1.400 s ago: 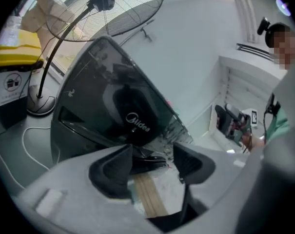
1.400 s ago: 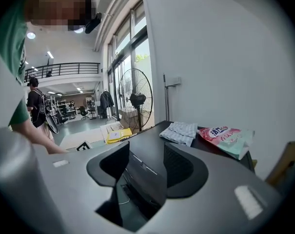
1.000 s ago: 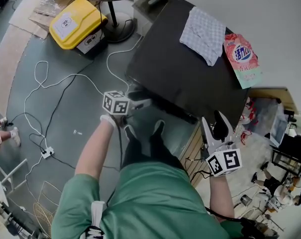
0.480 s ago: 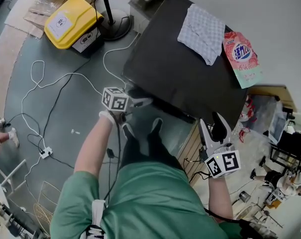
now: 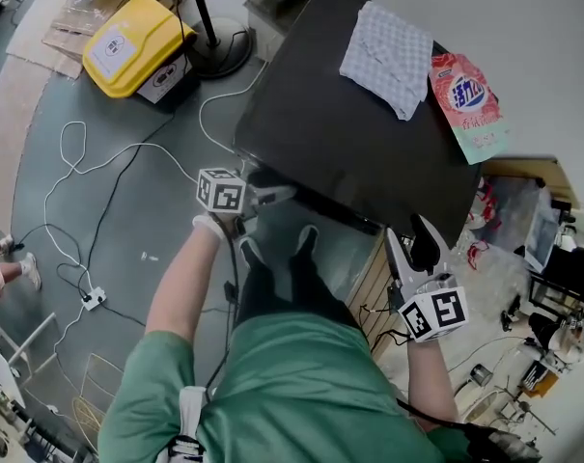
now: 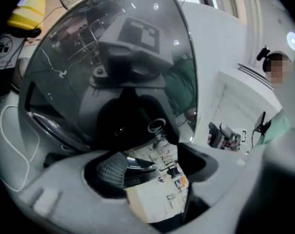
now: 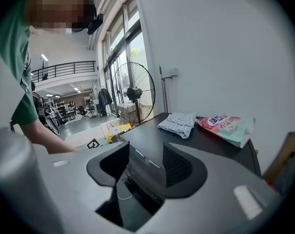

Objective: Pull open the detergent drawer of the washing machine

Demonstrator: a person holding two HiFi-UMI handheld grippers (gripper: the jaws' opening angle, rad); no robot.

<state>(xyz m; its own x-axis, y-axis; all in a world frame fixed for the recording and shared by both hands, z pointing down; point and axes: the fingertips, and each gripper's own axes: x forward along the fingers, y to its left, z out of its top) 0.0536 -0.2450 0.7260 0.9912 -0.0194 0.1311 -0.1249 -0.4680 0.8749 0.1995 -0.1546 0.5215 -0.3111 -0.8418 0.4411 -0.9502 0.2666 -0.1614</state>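
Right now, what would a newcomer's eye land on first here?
The black-topped washing machine fills the middle of the head view, a checked cloth and a pink detergent bag lying at its far end. The left gripper, jaws just opened with nothing gripped between them, sits close to its round glass door; the right gripper hovers open beside its near right corner. A yellow case stands on the floor at upper left.
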